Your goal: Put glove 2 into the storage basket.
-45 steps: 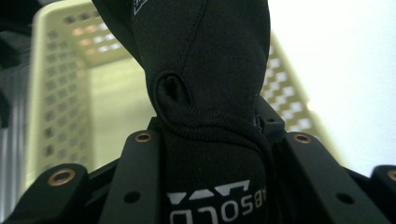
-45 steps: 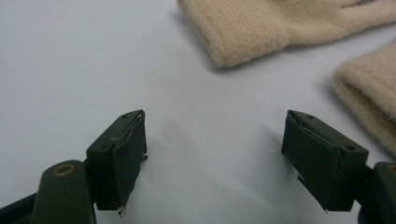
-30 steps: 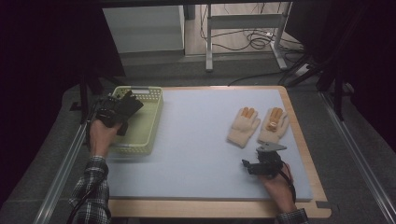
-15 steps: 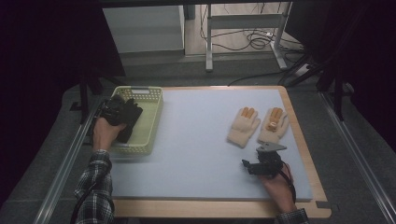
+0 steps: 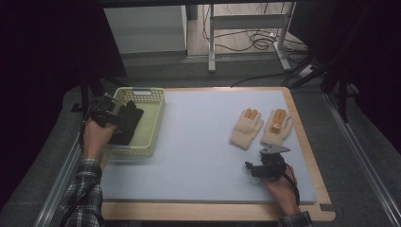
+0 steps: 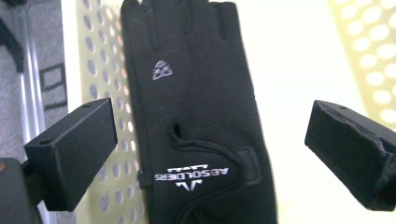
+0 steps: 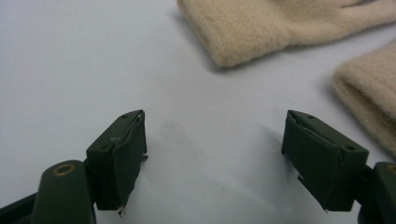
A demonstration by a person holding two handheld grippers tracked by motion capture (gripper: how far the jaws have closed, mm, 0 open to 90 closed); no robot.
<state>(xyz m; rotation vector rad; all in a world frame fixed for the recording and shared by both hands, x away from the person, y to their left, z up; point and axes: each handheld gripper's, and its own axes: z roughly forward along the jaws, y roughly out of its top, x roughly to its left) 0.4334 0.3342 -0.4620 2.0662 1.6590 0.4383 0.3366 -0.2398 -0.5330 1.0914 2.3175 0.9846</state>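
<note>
Surface: pale blue mat (image 5: 198, 142) on a wood-edged table (image 5: 312, 156), grey floor around it.
Room: dim; table legs and loose cables (image 5: 255, 40) on the floor beyond.
Basket: pale green perforated basket (image 5: 153, 118) at the mat's left edge.
Black glove: black glove (image 6: 201, 116) lies over the basket's wall, printed cuff nearest the camera.
Left gripper: left gripper (image 6: 210, 140) hovers over the glove, jaws spread wide, holding nothing.
Right gripper: right gripper (image 7: 215, 154) rests low over bare mat, jaws wide apart, empty.
Beige gloves: beige gloves (image 5: 262, 126) lie side by side just beyond it.

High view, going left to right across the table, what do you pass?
Left tongs → black glove → basket → left beige glove → right beige glove
</note>
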